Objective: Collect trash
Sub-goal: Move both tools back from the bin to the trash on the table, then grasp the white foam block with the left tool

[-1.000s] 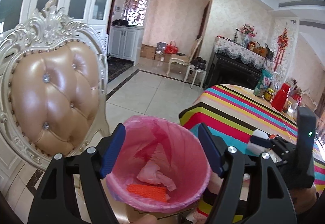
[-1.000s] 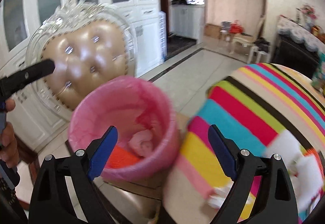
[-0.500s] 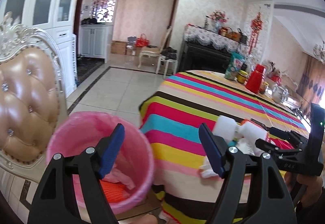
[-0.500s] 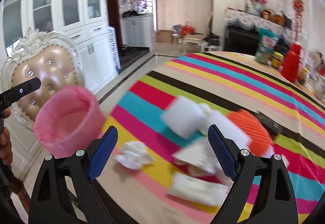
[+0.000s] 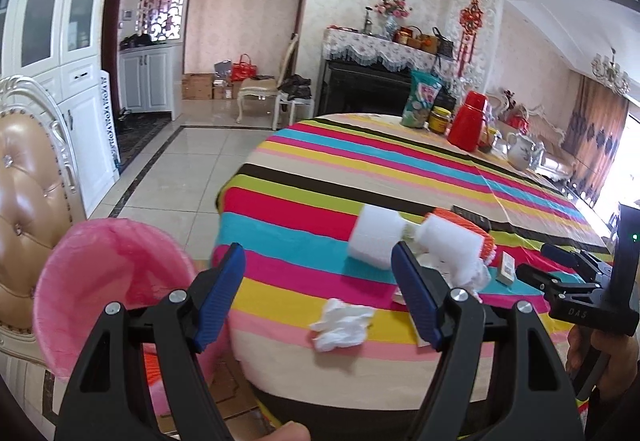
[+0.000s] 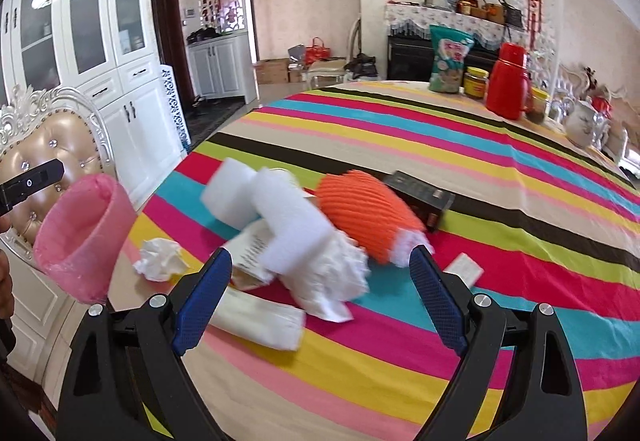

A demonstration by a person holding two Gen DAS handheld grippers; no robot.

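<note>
A pink-lined trash bin [image 5: 108, 289] stands left of the striped table [image 5: 360, 181]; it also shows in the right wrist view [image 6: 84, 237]. Trash lies near the table's front edge: a crumpled white tissue [image 5: 342, 323] [image 6: 160, 259], white foam blocks [image 5: 376, 235] [image 6: 280, 217], an orange foam net [image 6: 364, 213], a flat white packet [image 6: 260, 319] and paper. My left gripper [image 5: 320, 297] is open and empty, above the table edge beside the bin. My right gripper [image 6: 320, 297] is open and empty, just above the trash pile; it shows in the left wrist view [image 5: 560, 269].
A padded tan chair [image 5: 24, 209] stands behind the bin. A dark box [image 6: 420, 197] and a small white card [image 6: 464, 269] lie by the trash. At the table's far end stand a red thermos [image 6: 508, 85], a snack bag [image 6: 450, 59], jars and a teapot [image 6: 582, 123].
Both grippers have swung right, from over the bin to the table. The right gripper now hovers over the trash pile. Both stay open and empty.
</note>
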